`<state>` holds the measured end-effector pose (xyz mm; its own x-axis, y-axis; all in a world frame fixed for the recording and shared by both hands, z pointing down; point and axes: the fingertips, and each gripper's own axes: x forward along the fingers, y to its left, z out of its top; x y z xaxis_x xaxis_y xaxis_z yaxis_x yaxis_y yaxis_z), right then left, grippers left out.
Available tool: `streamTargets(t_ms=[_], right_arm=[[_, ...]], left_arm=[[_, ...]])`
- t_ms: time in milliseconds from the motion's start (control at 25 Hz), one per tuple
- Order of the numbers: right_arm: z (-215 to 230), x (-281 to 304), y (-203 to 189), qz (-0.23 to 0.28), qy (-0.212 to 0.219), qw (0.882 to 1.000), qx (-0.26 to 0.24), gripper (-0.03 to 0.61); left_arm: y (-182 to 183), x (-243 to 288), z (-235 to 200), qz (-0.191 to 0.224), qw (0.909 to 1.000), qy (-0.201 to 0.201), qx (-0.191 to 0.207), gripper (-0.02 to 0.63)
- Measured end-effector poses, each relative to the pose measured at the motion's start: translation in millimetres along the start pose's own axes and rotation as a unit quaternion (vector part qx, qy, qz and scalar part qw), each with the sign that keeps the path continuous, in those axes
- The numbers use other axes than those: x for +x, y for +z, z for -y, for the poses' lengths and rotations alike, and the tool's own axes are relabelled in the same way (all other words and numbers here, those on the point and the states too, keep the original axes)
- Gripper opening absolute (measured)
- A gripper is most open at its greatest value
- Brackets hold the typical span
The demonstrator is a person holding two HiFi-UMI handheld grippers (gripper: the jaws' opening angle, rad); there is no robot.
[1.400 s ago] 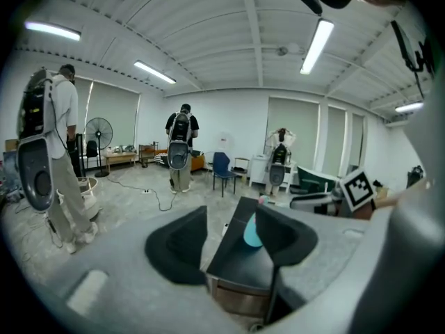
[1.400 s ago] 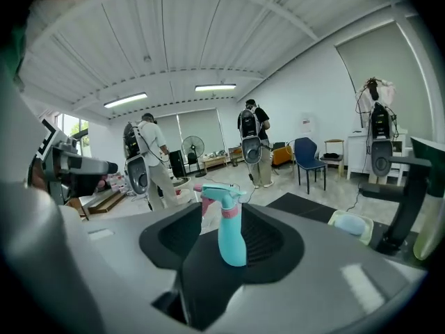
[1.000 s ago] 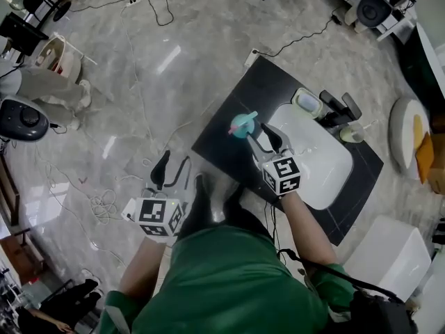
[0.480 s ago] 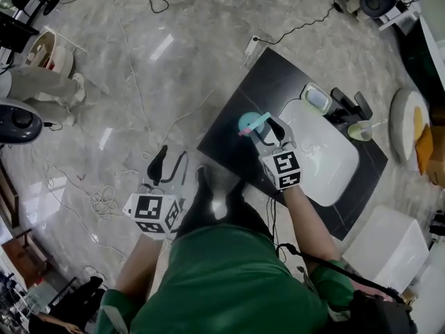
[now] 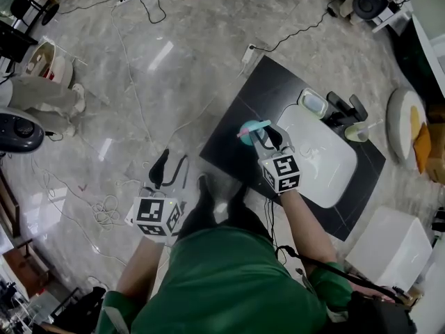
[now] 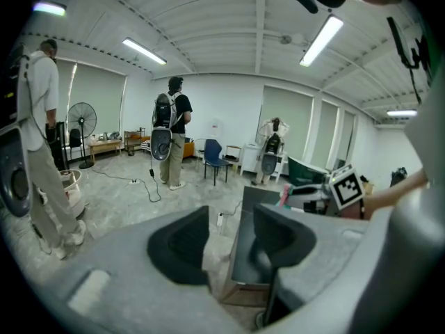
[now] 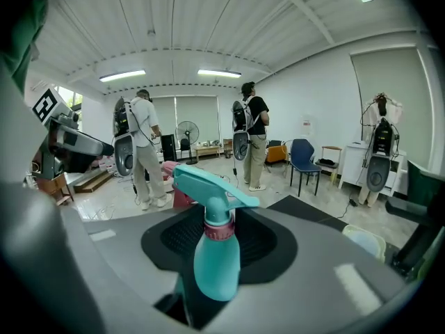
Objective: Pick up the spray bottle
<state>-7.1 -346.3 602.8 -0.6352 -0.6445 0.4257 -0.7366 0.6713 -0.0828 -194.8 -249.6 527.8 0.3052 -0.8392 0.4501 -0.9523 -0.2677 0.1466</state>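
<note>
While the left gripper (image 5: pixel 170 169) hangs over the marble floor (image 5: pixel 139 82), off the left corner of the low black table (image 5: pixel 236 110), loose cables (image 5: pixel 104 204) lie on the floor to its left. Left jaws: apart, having just been closing a little, with nothing between them. The left gripper view looks past them at the table's dark side panel.

Spray bottle (image 5: pixel 248 129): teal body, pink collar, teal trigger head. It is upright over the table, just inside the near edge and toward the left corner. Whether its base rests on the tabletop cannot be told.

Right gripper (image 5: pixel 270 140): reaches in over the near edge, marker cube facing up. Its jaws have just been closing with the bottle between them. In the right gripper view the dark pads (image 7: pixel 274 245) sit against both flanks of the bottle's body, so the claw grips the bottle.

White tray (image 5: pixel 327 165): covers much of the table's right half. A small lidded container (image 5: pixel 310 103) lies at the tray's far end, near the far edge. A pale cup (image 5: pixel 353 133) with a straw stands beside the tray, toward the right corner.
</note>
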Motion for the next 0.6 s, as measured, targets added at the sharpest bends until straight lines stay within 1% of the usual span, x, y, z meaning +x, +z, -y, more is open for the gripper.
streamTargets(t_ms=[240,600], right_arm=[[-5,-15,12,0.009,-0.008,1.0,0.005,0.136],[-7,-47,45,0.034,-0.023,0.999,0.016,0.135]], left_arm=[[12,-5,6,0.013,0.9999,-0.009,0.006,0.196],[37,-5,22,0.036,0.9987,-0.03,0.019,0.19]])
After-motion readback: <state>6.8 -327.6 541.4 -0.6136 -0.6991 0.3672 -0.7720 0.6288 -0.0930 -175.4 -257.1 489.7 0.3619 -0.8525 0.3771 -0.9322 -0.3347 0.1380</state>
